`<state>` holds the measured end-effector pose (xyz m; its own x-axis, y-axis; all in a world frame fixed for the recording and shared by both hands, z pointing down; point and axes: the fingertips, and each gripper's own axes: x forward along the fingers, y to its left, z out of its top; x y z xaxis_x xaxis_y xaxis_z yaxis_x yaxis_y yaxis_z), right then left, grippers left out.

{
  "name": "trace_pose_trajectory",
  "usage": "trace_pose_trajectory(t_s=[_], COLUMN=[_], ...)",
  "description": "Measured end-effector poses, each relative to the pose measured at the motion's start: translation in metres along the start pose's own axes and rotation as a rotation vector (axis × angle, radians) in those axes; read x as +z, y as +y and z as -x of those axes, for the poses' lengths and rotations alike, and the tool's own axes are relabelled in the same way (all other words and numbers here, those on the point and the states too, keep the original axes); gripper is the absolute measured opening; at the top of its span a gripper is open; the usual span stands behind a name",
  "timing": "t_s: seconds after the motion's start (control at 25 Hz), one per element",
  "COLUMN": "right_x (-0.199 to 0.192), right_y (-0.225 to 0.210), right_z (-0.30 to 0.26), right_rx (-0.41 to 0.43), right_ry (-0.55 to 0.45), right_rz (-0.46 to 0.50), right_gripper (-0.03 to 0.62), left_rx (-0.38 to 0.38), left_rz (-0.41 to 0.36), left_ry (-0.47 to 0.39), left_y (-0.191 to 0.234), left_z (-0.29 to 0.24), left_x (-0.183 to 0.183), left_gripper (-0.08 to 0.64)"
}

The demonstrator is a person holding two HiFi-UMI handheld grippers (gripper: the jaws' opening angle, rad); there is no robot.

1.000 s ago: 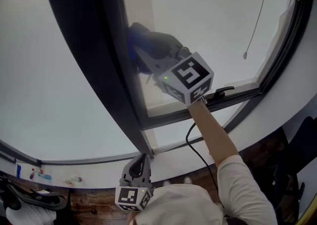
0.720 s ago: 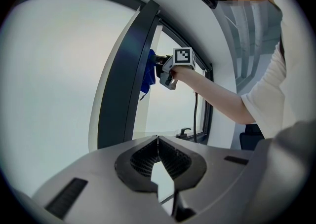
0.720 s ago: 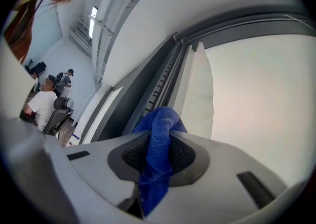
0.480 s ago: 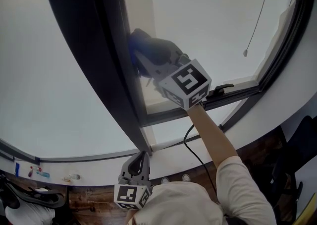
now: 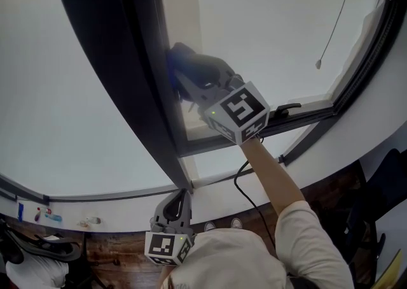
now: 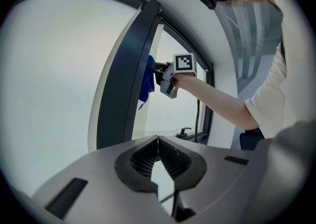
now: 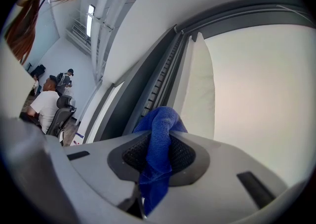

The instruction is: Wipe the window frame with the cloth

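Right gripper view: cloth (image 7: 159, 119) clamped between right tool (image 7: 159, 144) jaws.

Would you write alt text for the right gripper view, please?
The right gripper is shut on a blue cloth, its bunched end beside the dark window frame; pale glass fills the right.

Grey right tongs (image 7: 159, 141), white short sleeve (image 5: 306, 230)

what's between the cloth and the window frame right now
Nothing visible. The blue cloth, held in the right gripper's fingers, looks pressed straight against the dark window frame.
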<state>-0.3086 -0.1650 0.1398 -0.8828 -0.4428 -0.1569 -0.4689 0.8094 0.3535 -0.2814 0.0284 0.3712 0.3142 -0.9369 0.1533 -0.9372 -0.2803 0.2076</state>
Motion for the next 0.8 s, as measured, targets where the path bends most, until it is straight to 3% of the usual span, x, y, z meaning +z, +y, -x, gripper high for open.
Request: trace_pose_trajectory(t_s=[0.8], right_x=[-0.051], right_y=[0.022], right_z=[0.011], right_rx=[0.006], right_ry=[0.058], right_rz=[-0.027], right_gripper=[0.078], left_rx=[-0.015], left_rz=[-0.005], left_ry=[0.022], left_y=[-0.002], left_z=[-0.001], left_x=[-0.007], left_gripper=[0.009])
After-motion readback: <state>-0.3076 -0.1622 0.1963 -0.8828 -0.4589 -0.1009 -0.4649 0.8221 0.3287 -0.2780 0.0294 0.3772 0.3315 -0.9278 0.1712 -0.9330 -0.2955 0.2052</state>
